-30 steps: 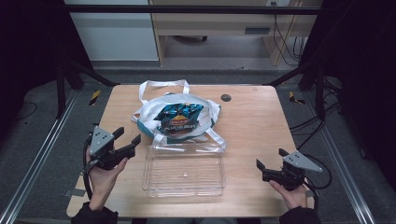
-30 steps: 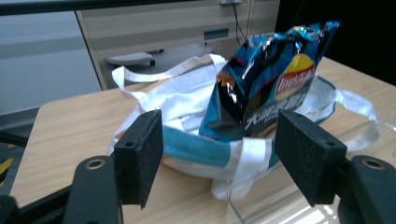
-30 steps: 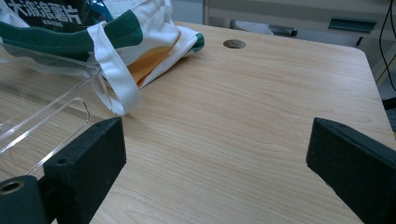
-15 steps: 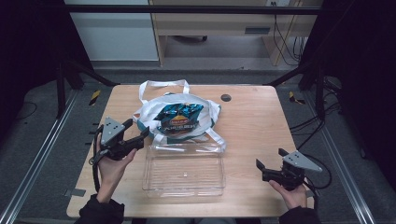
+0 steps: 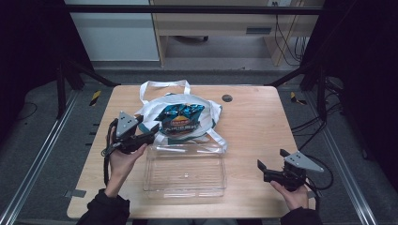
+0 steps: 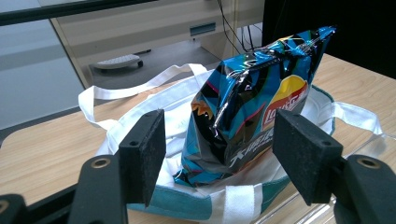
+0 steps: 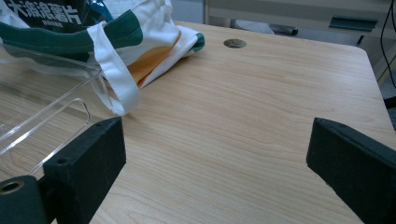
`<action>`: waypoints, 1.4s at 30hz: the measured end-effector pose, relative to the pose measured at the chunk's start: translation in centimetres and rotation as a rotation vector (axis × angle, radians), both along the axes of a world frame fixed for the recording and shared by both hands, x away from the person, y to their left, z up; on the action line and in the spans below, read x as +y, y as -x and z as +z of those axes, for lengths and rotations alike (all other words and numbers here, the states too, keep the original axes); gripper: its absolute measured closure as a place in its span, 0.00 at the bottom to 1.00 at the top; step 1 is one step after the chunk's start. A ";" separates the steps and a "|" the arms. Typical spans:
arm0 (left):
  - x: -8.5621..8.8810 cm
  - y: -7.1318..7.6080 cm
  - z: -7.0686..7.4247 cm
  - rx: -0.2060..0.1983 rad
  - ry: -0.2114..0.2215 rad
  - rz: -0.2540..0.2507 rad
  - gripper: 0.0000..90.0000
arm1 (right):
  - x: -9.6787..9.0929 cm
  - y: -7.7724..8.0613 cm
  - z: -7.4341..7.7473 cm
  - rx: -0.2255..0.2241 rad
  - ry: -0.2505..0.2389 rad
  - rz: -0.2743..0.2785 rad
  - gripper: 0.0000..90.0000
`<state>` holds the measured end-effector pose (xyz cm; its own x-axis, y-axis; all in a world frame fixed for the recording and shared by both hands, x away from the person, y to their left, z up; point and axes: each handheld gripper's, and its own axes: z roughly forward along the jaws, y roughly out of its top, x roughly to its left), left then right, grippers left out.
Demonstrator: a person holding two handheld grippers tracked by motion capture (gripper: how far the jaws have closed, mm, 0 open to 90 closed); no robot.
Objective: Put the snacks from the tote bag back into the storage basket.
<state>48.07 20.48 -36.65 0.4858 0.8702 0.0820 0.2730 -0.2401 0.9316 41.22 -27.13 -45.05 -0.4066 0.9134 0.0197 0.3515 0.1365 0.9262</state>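
Chip bag (image 6: 254,100) sits mid-frame on tote (image 6: 177,105), w/ left gripper (image 6: 224,154) jaws wide just short of it; right gripper (image 5: 272,169) also wide, lower right.

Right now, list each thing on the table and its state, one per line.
Chip bag: sealed, propped up on the tote.
Tote bag: lying flat, handles spread.
Clear tray: empty, upright.
Left gripper: open, facing the chip bag.
Right gripper: open, holding nothing.

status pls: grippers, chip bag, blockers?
Left gripper open at tote bag. Right gripper open, idle. Chip bag in tote, ungrasped. Clear tray alongside; nothing blocking.
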 end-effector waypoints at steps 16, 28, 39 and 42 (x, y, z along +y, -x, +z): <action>-1.5 -1.9 -0.2 0.019 -0.004 -0.026 0.43 | 0.0 -0.1 -0.1 0.007 0.003 0.003 0.06; -2.0 -3.1 -0.8 0.023 -0.026 -0.020 0.48 | 0.3 -0.3 -0.1 0.013 0.016 0.019 0.05; -2.6 -4.0 -1.4 0.045 -0.008 -0.036 0.62 | 0.3 -0.3 -0.2 0.019 0.015 0.019 0.05; -2.6 -4.1 -1.5 0.053 -0.014 -0.024 0.71 | 0.3 -0.3 -0.2 0.021 0.018 0.021 0.05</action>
<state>52.13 17.89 -38.13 0.5103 0.8573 0.0682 0.3157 -0.2605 0.9124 41.56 -26.78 -45.23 -0.4258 0.9047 0.0124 0.3681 0.1606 0.9158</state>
